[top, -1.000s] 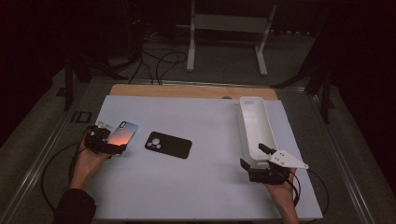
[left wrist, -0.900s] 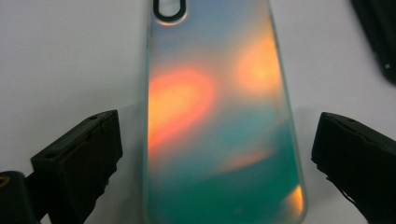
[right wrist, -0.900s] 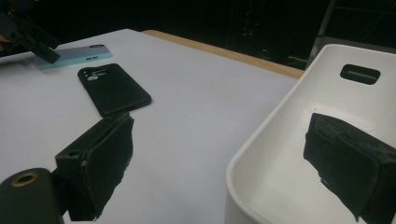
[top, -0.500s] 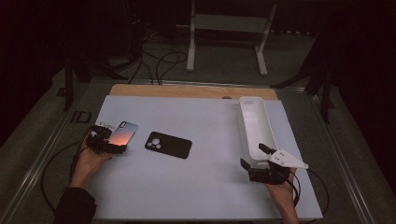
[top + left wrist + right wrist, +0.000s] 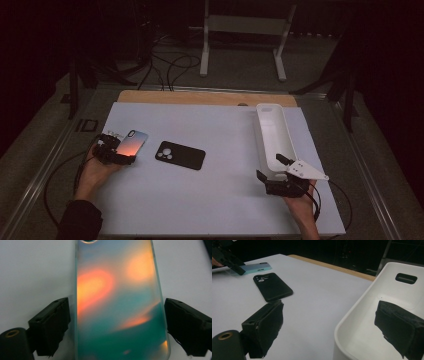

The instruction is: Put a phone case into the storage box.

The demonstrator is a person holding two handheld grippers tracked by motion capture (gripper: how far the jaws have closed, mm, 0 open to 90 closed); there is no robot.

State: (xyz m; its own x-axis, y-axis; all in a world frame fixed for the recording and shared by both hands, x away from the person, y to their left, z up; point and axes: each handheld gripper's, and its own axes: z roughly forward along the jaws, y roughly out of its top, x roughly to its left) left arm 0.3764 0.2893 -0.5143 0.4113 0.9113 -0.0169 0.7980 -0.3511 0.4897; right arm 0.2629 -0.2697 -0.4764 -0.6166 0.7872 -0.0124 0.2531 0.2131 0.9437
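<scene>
A phone case with an orange and teal sunset print point(image 5: 131, 145) lies flat at the table's left. My left gripper point(image 5: 117, 152) straddles its near end. In the left gripper view the case point(image 5: 117, 305) lies between the two jaws. They have just been closing, and a thin gap still shows at the left pad point(image 5: 53, 322). A black phone case point(image 5: 180, 155) lies flat right of it, camera cut-out to the left. My right gripper point(image 5: 274, 167) is open astride the near wall of the white tray point(image 5: 262, 140), one jaw inside and one outside.
The long white tray point(image 5: 367, 322) is empty and has a handle slot at its far end. The right gripper view also shows the black case point(image 5: 272, 286) and, beyond it, the left gripper point(image 5: 229, 260). A wooden strip edges the table's far side point(image 5: 200, 97).
</scene>
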